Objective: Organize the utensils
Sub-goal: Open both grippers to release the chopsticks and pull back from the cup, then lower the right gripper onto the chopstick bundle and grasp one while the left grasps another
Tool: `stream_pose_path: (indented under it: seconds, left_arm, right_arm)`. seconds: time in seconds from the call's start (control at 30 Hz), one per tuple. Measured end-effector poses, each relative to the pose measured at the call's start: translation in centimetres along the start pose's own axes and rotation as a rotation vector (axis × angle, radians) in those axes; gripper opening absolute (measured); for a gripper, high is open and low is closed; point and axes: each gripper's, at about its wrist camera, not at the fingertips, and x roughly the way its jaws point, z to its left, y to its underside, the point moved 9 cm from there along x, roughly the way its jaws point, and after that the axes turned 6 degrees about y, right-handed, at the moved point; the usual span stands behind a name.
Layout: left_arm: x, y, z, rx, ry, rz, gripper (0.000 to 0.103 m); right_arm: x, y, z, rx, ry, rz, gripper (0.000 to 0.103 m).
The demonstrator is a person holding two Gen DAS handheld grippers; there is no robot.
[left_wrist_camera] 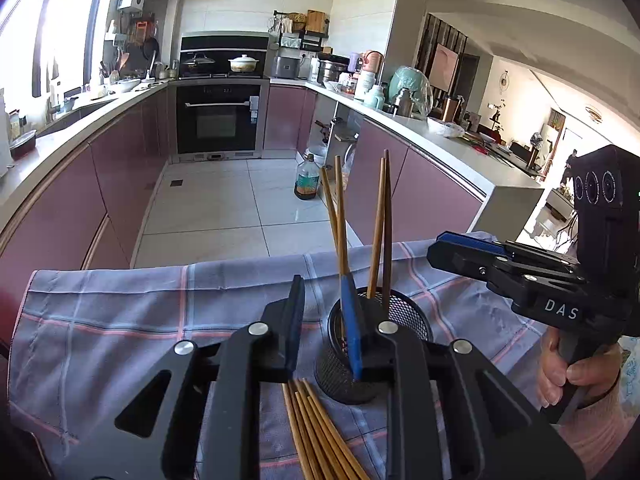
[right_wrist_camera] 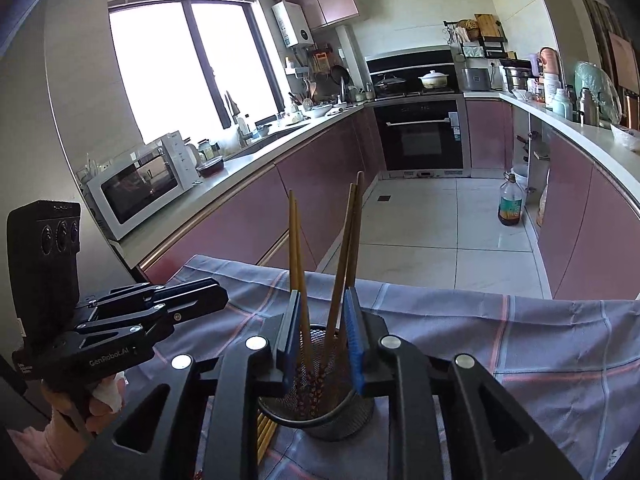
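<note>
A black mesh cup (left_wrist_camera: 408,312) (right_wrist_camera: 340,416) stands on a blue checked cloth (left_wrist_camera: 120,320) (right_wrist_camera: 520,340), with several brown chopsticks (left_wrist_camera: 378,232) (right_wrist_camera: 296,240) upright in it. More chopsticks (left_wrist_camera: 316,428) (right_wrist_camera: 266,432) lie flat on the cloth beside the cup. My left gripper (left_wrist_camera: 324,320) is open just left of the cup, above the lying bundle, with nothing between its pads. My right gripper (right_wrist_camera: 322,336) (left_wrist_camera: 436,246) is open over the cup; the upright chopsticks rise between its jaws, apparently unpressed. The left gripper (right_wrist_camera: 216,292) also shows in the right wrist view.
The cloth's far edge drops to a tiled kitchen floor, where an oil bottle (left_wrist_camera: 307,182) (right_wrist_camera: 510,204) stands. Pink-fronted counters run along both sides toward an oven (left_wrist_camera: 218,120). A microwave (right_wrist_camera: 140,184) sits on the left counter. A hand (left_wrist_camera: 576,376) holds the right gripper's handle.
</note>
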Motion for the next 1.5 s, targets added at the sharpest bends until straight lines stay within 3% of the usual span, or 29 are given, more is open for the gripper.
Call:
stream_pose_path:
  seconds: [0.1,0.5,0.83,1.13,1.5]
  left_arm:
    - [-0.8,0.6,-0.1,0.012,-0.031,-0.020,0.030]
    - [-4.1,3.2,-0.2,0.034,-0.121,-0.061,0.047]
    - [-5.6,5.5,0.7,0.008,-0.163,-0.046,0.051]
    - [-6.2,7.2,1.7,-0.012,-0.198,-0.023,0.051]
    - [-4.5,12.1,3.4,-0.042,-0.206,0.099,0.051]
  right_arm:
    - [-0.7,0.6,0.7,-0.011,-0.009,-0.014,0.032]
    - [-2.1,2.8,3.4,-0.059,-0.056,-0.017,0.041]
    - [-2.1,5.8,5.4,-0.090,-0.088,0.027,0.045]
    - [-0.1,10.2,6.3,-0.091,-0.097,0.139,0.045]
    - [2.4,14.5,5.9,-0.062,-0.076,0.273,0.045]
